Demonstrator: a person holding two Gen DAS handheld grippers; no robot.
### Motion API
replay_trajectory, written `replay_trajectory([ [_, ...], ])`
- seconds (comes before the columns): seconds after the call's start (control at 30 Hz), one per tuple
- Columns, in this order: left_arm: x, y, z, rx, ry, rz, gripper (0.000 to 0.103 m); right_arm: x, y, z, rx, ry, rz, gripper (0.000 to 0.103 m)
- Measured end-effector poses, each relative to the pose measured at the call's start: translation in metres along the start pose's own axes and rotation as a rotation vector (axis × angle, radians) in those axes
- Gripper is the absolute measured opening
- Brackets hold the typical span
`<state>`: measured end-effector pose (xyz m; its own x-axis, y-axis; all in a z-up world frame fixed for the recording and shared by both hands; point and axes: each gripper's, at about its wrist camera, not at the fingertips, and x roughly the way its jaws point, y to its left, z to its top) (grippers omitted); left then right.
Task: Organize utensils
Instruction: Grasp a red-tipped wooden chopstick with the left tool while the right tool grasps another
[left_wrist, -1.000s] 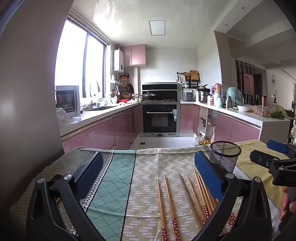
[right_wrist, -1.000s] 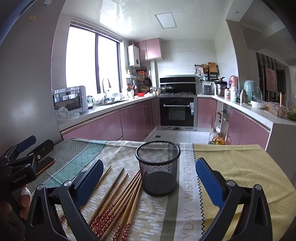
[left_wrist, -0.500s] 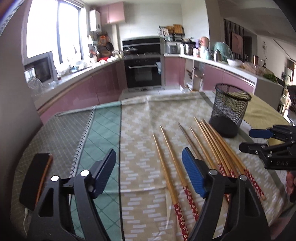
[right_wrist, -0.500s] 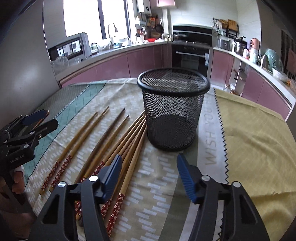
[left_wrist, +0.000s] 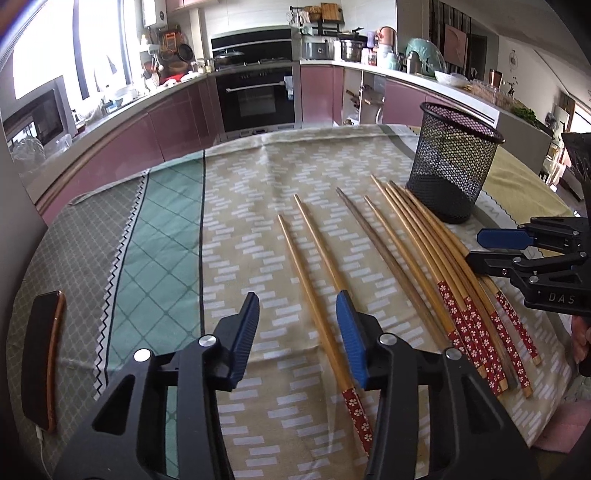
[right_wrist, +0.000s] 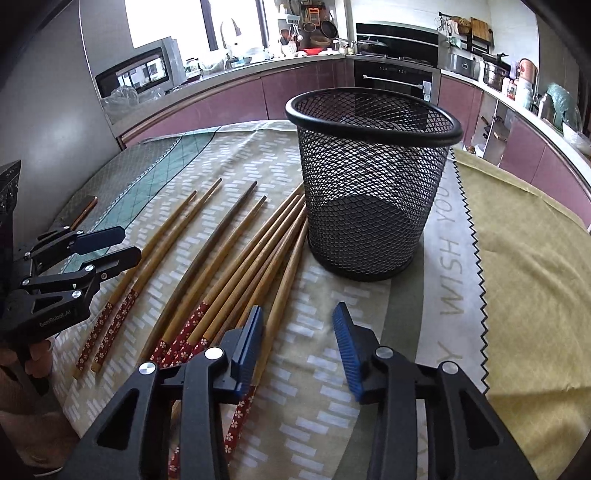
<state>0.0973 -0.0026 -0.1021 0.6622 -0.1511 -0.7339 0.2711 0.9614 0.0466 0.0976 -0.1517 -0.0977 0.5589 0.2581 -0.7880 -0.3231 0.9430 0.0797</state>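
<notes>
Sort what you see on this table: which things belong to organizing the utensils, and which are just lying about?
Job: chopsticks, mesh cup, left gripper, right gripper.
Lying about: phone, tablecloth.

The left gripper (left_wrist: 297, 325) is held low and angled downward, its two blue-padded fingers (left_wrist: 243, 332) parted with nothing between them. The right gripper (right_wrist: 297, 343) is likewise tilted down with its blue pads (right_wrist: 345, 350) apart and empty. In each wrist view the other gripper shows at the frame's edge, a bit of the person's hand (right_wrist: 33, 354) wrapped around its handle.
</notes>
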Motion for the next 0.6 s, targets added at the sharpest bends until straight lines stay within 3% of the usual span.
replay_trajectory([
  [0.2,0.017,0.0,0.005,-0.01,0.048,-0.028,0.035,0.007,0.0,0.008,-0.001,0.004,0.006,0.032],
  [0.3,0.021,0.001,0.01,-0.033,0.058,-0.042,0.027,0.009,-0.003,0.01,0.022,0.002,0.036,0.021],
  [0.37,0.024,0.001,0.013,-0.049,0.06,-0.041,0.015,0.01,-0.006,0.009,0.041,0.005,0.06,0.008],
  [0.6,0.019,0.007,0.012,-0.127,0.053,-0.06,0.008,0.003,-0.015,0.005,0.085,-0.004,0.105,0.006],
])
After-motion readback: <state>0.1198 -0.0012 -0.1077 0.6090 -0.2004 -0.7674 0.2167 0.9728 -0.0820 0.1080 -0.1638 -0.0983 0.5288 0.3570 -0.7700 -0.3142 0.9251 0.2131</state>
